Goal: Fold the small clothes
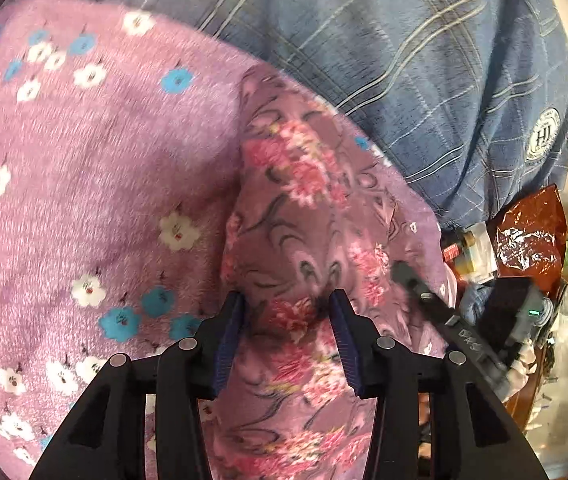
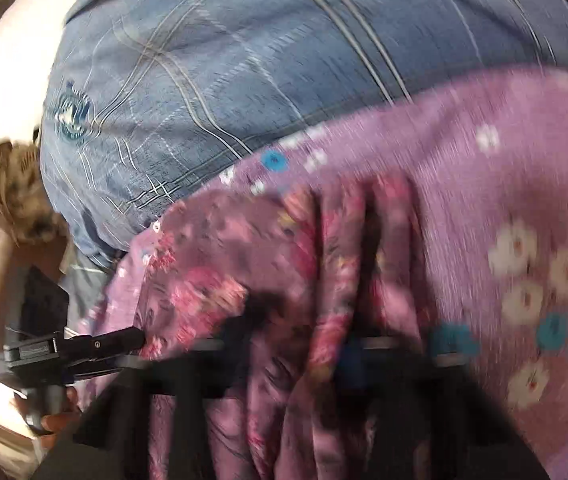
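A small mauve garment with pink flowers (image 1: 303, 208) hangs bunched in front of a purple fleece blanket. My left gripper (image 1: 287, 312) has the garment's fabric between its blue pads, which stand a hand's width apart around the bunch. The right gripper (image 1: 403, 276) shows as a black finger pressed into the cloth's right edge. In the blurred right wrist view the garment (image 2: 244, 288) drapes over my right gripper (image 2: 295, 340), whose fingers are mostly hidden by cloth. The left gripper (image 2: 132, 338) pinches the garment's left edge there.
The purple fleece blanket with white and blue flowers (image 1: 84, 160) fills the left side, and shows at right in the right wrist view (image 2: 503, 220). The person's blue checked shirt (image 1: 403, 60) is close behind. A brown foil bag (image 1: 531, 232) and clutter lie at right.
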Demonstrator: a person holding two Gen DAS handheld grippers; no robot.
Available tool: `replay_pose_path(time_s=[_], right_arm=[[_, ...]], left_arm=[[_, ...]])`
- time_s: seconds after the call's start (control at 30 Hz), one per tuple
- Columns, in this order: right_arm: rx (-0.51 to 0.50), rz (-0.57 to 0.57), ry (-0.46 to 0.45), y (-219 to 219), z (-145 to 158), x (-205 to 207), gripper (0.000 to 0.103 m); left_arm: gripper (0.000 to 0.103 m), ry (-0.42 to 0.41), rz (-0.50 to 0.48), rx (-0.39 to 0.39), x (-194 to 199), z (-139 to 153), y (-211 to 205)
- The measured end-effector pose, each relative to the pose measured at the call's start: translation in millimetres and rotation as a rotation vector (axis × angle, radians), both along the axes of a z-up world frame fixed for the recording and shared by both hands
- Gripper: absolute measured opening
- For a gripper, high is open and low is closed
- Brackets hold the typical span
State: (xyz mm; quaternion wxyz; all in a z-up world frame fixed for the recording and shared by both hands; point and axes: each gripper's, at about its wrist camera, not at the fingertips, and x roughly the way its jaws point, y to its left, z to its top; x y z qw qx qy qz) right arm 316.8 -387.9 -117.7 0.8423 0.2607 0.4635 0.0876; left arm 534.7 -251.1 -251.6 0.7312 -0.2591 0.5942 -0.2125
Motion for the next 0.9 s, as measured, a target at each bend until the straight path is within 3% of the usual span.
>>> replay_pose_path(time_s=[0.1, 0.17, 0.27, 0.4, 0.47, 0.6, 0.63, 0.73, 0.83, 0.87, 0.9], right_arm=[[-0.027, -0.011, -0.162, -8.5, 37.5, -12.9, 0.006], [-0.065, -0.047, -0.122, -20.4, 32.5, -9.9, 0.006], [-0.107, -0.064, 0.057, -34.3, -11.0, 5.2, 0.007], [0.079, -0.104, 0.020, -49.1, -4.7, -13.3, 0.020], [0.163, -0.094, 0.013, -54.4, 0.7, -30.6, 0.043], [0.265, -0.034, 0.016, -51.5, -4.2, -82.6, 0.050], [0.240, -0.028, 0.027, -50.1, -8.7, -90.9, 0.047], [0.063, 0.031, -0.004, -29.3, 2.3, -101.8, 0.011], [-0.048, 0.017, -0.130, -19.4, 36.6, -119.2, 0.006], [-0.106, 0.003, -0.123, -18.9, 35.7, -119.8, 0.005], [-0.153, 0.012, -0.056, -18.7, 22.9, -114.7, 0.005]], left_arm=[[0.043, -0.057, 0.005, 0.014, 5.8, 0.9, -7.0], [0.042, -0.038, -0.002, 0.051, 8.9, -9.4, -18.2], [0.042, -0.039, -0.033, 0.158, 13.4, -24.2, -40.5], [0.039, -0.038, -0.047, 0.105, -1.6, -14.1, -29.2], [0.039, -0.038, -0.061, 0.072, -22.8, -7.5, -18.7], [0.043, -0.056, -0.111, 0.031, -81.2, -7.8, -11.1], [0.043, -0.046, -0.114, 0.045, -90.6, -12.3, -13.0], [0.041, -0.017, -0.120, 0.070, -110.8, -21.2, -19.7], [0.041, -0.020, -0.102, 0.137, -123.8, -29.5, -25.8], [0.040, -0.041, -0.099, 0.160, -127.3, -29.1, -28.9], [0.038, -0.058, -0.103, 0.181, -130.1, -25.9, -31.4]])
